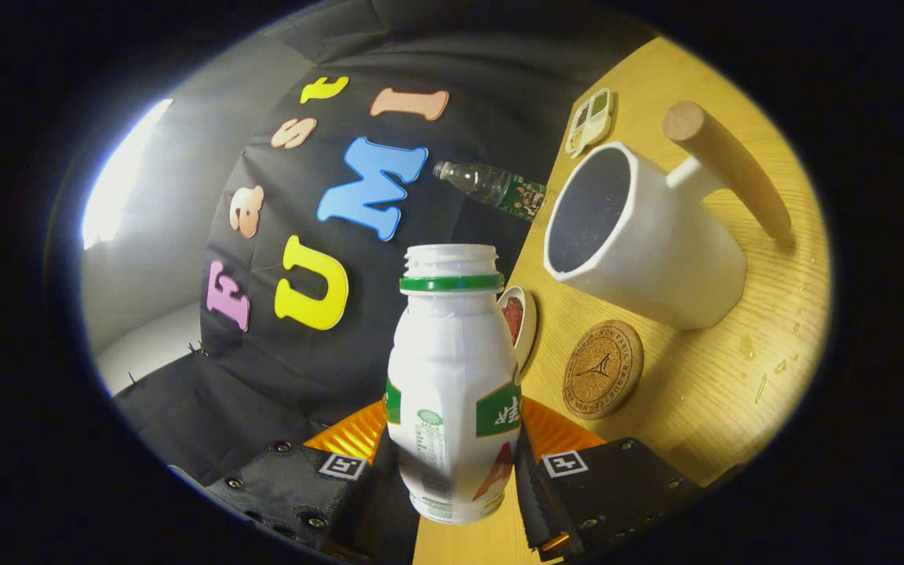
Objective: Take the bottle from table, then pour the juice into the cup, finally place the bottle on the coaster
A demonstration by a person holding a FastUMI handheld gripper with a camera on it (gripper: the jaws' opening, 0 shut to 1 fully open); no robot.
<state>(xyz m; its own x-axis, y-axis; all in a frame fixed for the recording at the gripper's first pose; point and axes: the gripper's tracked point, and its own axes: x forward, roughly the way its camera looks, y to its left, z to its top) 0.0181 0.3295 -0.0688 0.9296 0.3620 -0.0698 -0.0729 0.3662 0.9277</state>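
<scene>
The bottle (452, 384) sits clamped between my 2 fingers, and the gripper (452, 479) is closed onto its lower body, 1 finger pressing each side. Its cap is off and the open mouth is bare. The whole scene is rolled over, so I judge I have the bottle tipped toward the cup (640, 243), which stands beyond my fingers with its wooden handle (727, 169) pointing away from me.

What worries me most is the gap. The bottle's mouth sits near the cup's opening but apart from it, not over the rim, so any juice released now would likely land on the table (734, 377) or on the small dish (516, 318) just behind the bottle. I cannot tell how full the bottle is, so I cannot judge when it will start to flow.

A few wet-looking specks already lie on the wood beside the cup. The grip is low on a smooth plastic body, so more tilt could let it slide or twist.

The cork coaster (603, 369) lies just ahead of my fingers, near the cup; a careless swing back could clip either.
</scene>
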